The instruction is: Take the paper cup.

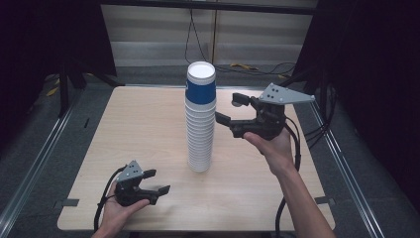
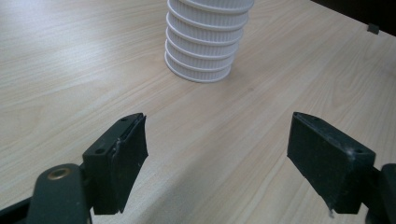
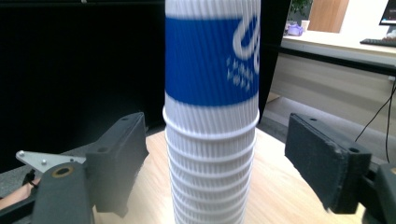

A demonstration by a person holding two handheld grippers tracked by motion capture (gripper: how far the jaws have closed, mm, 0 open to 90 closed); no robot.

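A tall stack of ribbed white paper cups (image 1: 200,134) stands upside down in the middle of the wooden table (image 1: 143,124). The top cup (image 1: 201,89) carries a wide blue band with a white logo (image 3: 243,51). My right gripper (image 1: 229,109) is held up to the right of the stack, just below that cup, and it is open. In the right gripper view the stack (image 3: 212,154) stands between and beyond its jaws, untouched. My left gripper (image 1: 157,181) rests low near the front left, open and holding nothing. The stack's base (image 2: 200,51) lies ahead of its jaws.
Black curtains hang at both sides. Cables (image 1: 257,67) trail across the floor behind the table. Metal rails (image 1: 44,148) run along the table's left and right. Dark tape tabs (image 1: 66,203) mark the front corners. Bare tabletop lies around the stack.
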